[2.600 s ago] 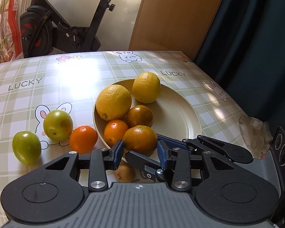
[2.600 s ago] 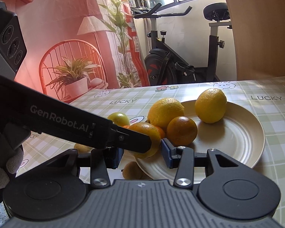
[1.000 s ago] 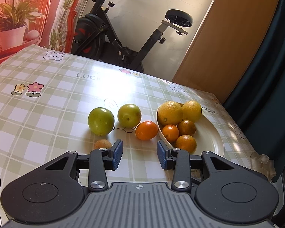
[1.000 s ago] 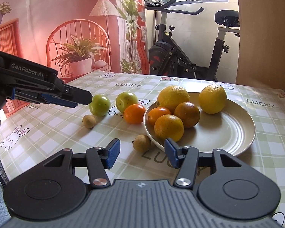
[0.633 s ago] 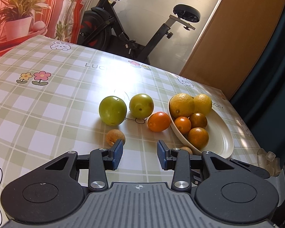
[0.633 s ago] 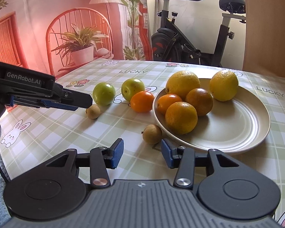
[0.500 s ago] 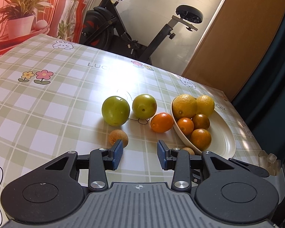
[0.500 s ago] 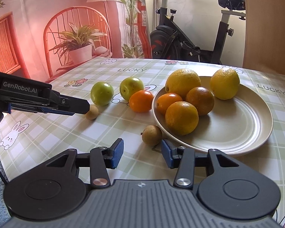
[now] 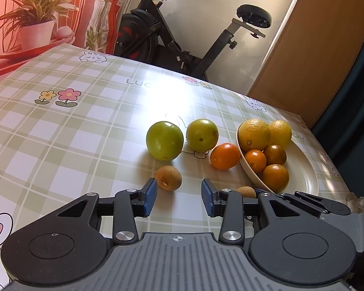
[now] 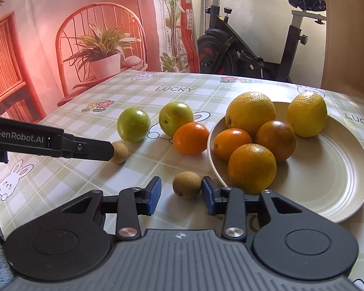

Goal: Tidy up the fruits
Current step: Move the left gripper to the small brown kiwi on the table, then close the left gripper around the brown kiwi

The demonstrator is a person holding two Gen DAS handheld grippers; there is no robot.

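My right gripper (image 10: pixel 180 195) is low over the table, its jaws closing around a small brown fruit (image 10: pixel 186 184). The fruit lies close to the right pad, with a gap to the left pad. My left gripper (image 9: pixel 178 198) is open and empty, and a second small brown fruit (image 9: pixel 168 177) lies just ahead of its left fingertip. A cream plate (image 10: pixel 327 189) on the right holds two lemons and three oranges. A loose orange (image 10: pixel 191 137) and two green fruits (image 10: pixel 133 124) lie on the cloth left of the plate.
The checked tablecloth (image 9: pixel 60 131) stretches away to the left and back. An exercise bike (image 9: pixel 182 36) and a wooden door stand behind the table. A crumpled clear wrapper (image 9: pixel 354 200) lies at the table's right edge.
My right gripper has moved forward and its jaws have narrowed; the small brown fruit now lies between its tips. The left gripper has crept closer to the other brown fruit.
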